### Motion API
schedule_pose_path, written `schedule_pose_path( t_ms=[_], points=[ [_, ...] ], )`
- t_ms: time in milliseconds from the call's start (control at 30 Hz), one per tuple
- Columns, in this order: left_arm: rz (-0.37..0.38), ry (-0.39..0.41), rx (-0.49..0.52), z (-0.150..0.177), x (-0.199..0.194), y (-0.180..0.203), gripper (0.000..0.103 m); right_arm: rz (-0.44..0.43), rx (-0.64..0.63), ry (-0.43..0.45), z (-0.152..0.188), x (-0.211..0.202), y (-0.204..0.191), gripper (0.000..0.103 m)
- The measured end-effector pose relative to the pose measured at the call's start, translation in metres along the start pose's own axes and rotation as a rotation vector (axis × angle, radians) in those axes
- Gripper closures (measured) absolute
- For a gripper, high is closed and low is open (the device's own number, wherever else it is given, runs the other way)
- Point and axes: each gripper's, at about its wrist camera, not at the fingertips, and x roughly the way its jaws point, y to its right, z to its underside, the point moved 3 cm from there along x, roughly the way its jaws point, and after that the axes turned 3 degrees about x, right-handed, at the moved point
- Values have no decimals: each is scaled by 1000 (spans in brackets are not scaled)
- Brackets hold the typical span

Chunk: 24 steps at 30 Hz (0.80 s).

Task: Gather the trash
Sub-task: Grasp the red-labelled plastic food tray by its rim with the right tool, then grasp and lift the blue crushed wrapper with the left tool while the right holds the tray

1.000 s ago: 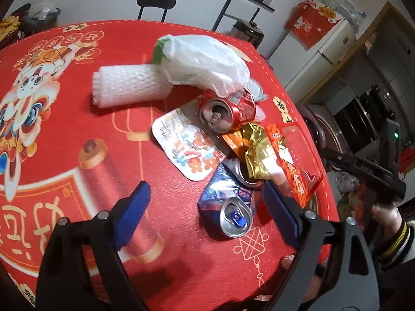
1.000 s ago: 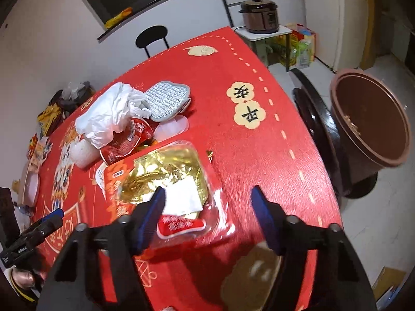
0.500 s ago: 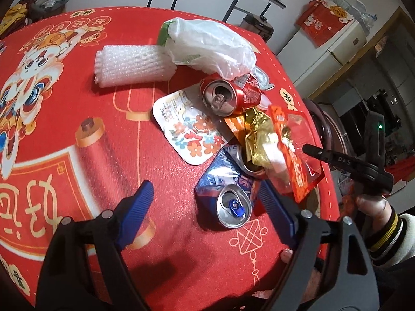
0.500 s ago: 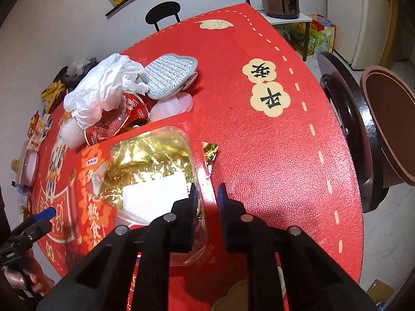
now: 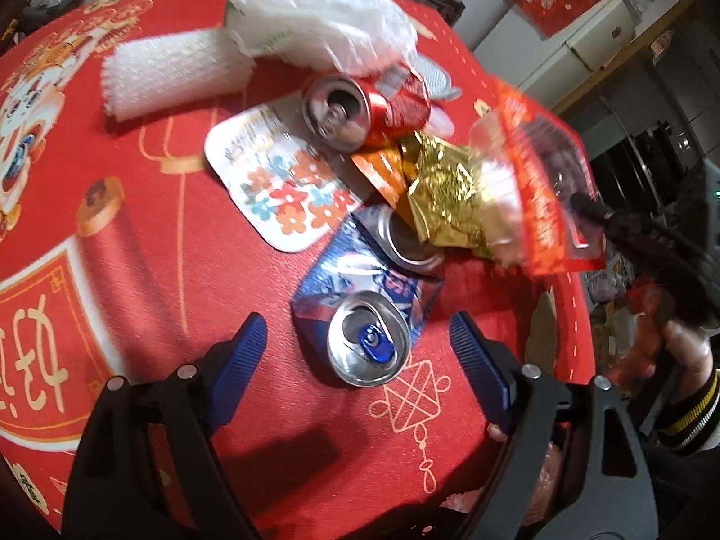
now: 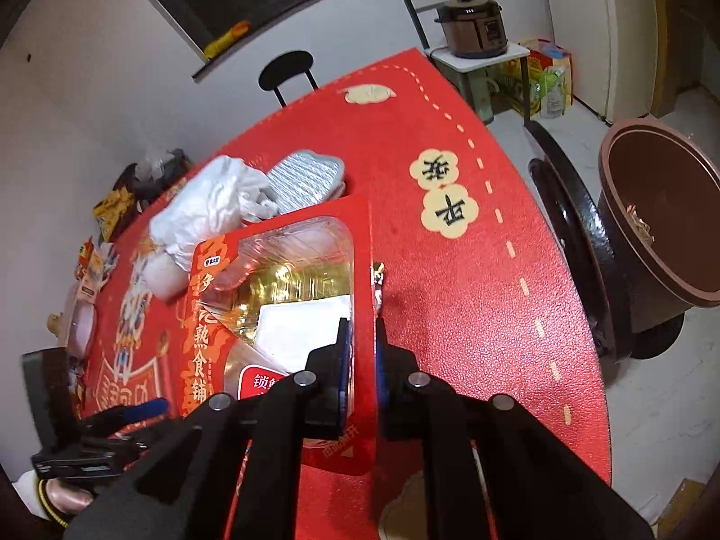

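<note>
My right gripper (image 6: pixel 362 342) is shut on the edge of a red food packet (image 6: pixel 279 297) with a clear window and gold foil inside, and holds it lifted off the red table. The packet also shows in the left wrist view (image 5: pixel 531 198), raised at the right. My left gripper (image 5: pixel 355 337) is open, its blue pads on either side of a crushed blue can (image 5: pixel 364 315). A red can (image 5: pixel 364 112), a printed lid (image 5: pixel 279 180), a white plastic bag (image 5: pixel 315 18) and a white foam sleeve (image 5: pixel 171 72) lie beyond.
A brown bin (image 6: pixel 661 216) stands on the floor off the table's right edge (image 6: pixel 580 243). A grey foil tray (image 6: pixel 306 180) lies by the white bag (image 6: pixel 211 207). A black chair (image 6: pixel 288 67) and a rice cooker (image 6: pixel 472 27) stand behind the table.
My right gripper closed on the red packet and lifted it off the table. My left gripper moved closer over the blue can.
</note>
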Motion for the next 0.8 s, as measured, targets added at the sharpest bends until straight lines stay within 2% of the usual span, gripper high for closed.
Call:
schedule_pose_path(
  t_ms=[300, 433, 667, 800],
  points=[
    [-58, -113, -7, 0, 32, 11, 25, -24, 11, -1, 4, -7, 6, 92],
    [-131, -161, 14, 0, 45, 15, 30, -29, 6, -3, 5, -8, 5, 92],
    [-195, -174, 53, -1, 54, 26, 31, -33, -1, 8, 5, -12, 5, 92],
    [-224, -166, 55, -2, 54, 29, 41, -34, -1, 7, 5, -12, 5, 92]
  ],
)
